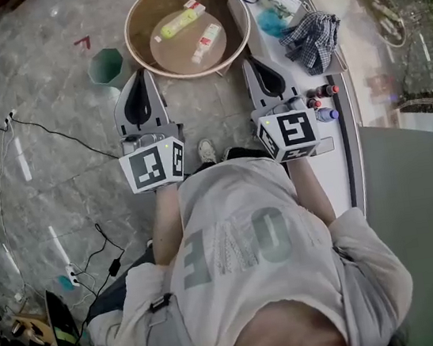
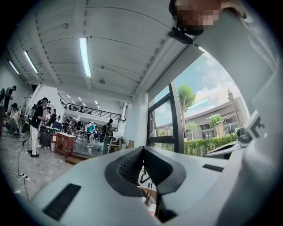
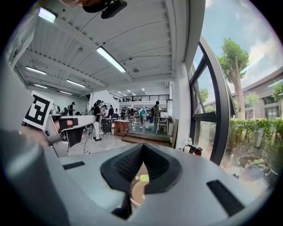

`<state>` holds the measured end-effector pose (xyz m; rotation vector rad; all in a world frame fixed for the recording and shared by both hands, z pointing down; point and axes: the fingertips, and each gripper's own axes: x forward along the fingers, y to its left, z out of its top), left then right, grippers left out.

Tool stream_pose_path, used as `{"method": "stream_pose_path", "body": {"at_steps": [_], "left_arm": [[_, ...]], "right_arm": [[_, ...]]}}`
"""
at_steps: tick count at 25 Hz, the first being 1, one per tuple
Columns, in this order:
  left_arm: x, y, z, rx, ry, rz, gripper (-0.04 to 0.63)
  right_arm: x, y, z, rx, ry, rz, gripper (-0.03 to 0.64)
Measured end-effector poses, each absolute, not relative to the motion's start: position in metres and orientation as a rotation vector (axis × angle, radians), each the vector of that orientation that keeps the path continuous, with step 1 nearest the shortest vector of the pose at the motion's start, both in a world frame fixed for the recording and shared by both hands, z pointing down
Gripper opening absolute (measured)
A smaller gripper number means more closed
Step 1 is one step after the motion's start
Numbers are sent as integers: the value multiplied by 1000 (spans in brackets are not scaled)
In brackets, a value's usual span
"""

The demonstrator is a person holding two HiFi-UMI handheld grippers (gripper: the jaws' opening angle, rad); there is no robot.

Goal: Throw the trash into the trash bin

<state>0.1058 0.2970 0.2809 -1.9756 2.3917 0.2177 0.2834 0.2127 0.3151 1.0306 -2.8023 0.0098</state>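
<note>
In the head view a round wooden basin-like table point(image 1: 138, 15) carries the trash: a yellow-green tube point(image 1: 178, 26), a white and red box point(image 1: 208, 41) and a smaller box point(image 1: 195, 6). A green trash bin point(image 1: 108, 66) stands on the floor just left of it. My left gripper point(image 1: 139, 75) is shut and empty, its tips between the bin and the table's near rim. My right gripper point(image 1: 254, 62) is also shut and empty, at the table's near right edge. In the right gripper view the tube point(image 3: 143, 178) shows below the closed jaws.
A white ledge point(image 1: 337, 151) runs along the right, with a checked cloth point(image 1: 311, 35), small bottles point(image 1: 323, 102) and packets on it. Cables point(image 1: 51, 131) and a power strip point(image 1: 69, 274) lie on the stone floor at left. People stand far off in the hall point(image 2: 37, 126).
</note>
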Motion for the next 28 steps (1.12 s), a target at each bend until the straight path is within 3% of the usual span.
{"method": "stream_pose_path", "body": {"at_steps": [12,28], "left_arm": [[53,277,309,-1917,2522,276,11],[0,83,276,-1798,2487,172,11]], "right_arm": [[266,169,329,1079,-2741,84,14],[196,-53,338,987,-2849,209,14]]}}
